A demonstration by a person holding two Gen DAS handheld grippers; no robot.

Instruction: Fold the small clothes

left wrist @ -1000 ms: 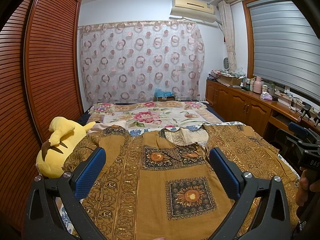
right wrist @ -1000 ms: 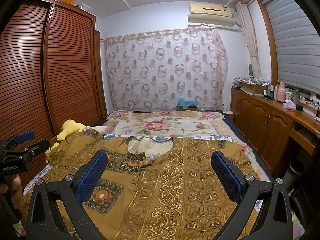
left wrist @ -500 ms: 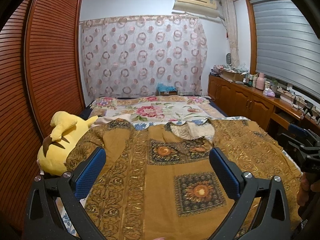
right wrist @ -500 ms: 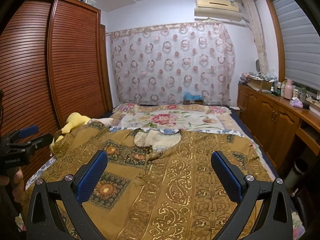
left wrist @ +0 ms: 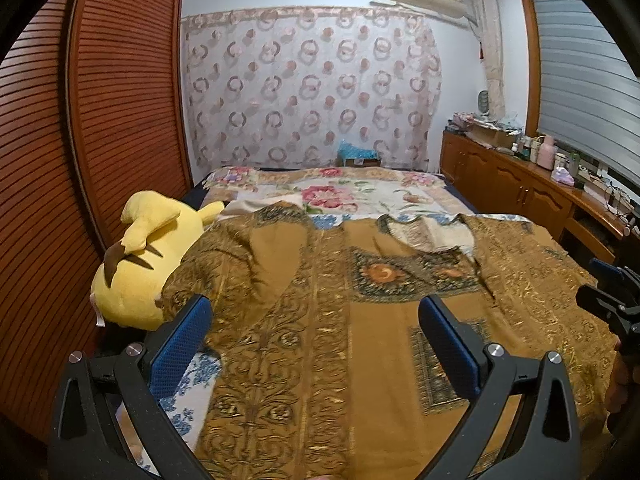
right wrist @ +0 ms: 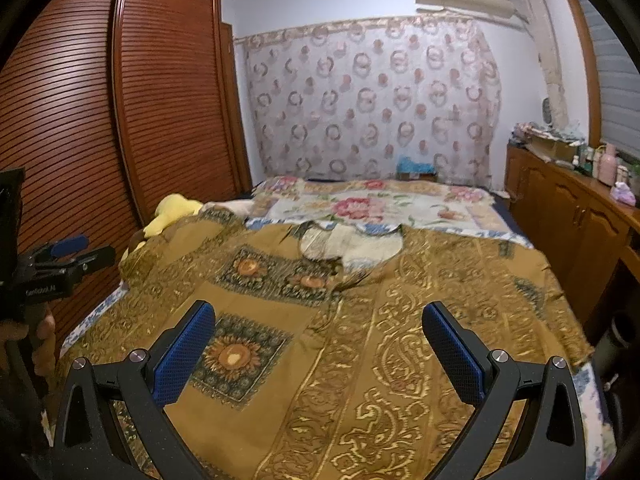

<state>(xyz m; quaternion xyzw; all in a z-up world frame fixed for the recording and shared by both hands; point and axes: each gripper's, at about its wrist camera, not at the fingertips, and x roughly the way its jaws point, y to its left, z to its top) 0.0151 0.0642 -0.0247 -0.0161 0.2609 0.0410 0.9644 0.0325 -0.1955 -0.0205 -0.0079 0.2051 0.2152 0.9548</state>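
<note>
Both tools (left wrist: 314,334) (right wrist: 318,342), spread wide and empty, have dipped closer over the flat mustard garment (right wrist: 340,320).

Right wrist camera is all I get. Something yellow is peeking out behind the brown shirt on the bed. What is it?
Observer: It's a yellow plush toy with brown ear tips. The left camera shows it lying on its side, and the shirt sleeve rests against it.
Operator: I only see the other tongs from the side. Are they holding anything?
Observer: No. The left tongs are wide open above the shirt, with nothing between them.
</note>
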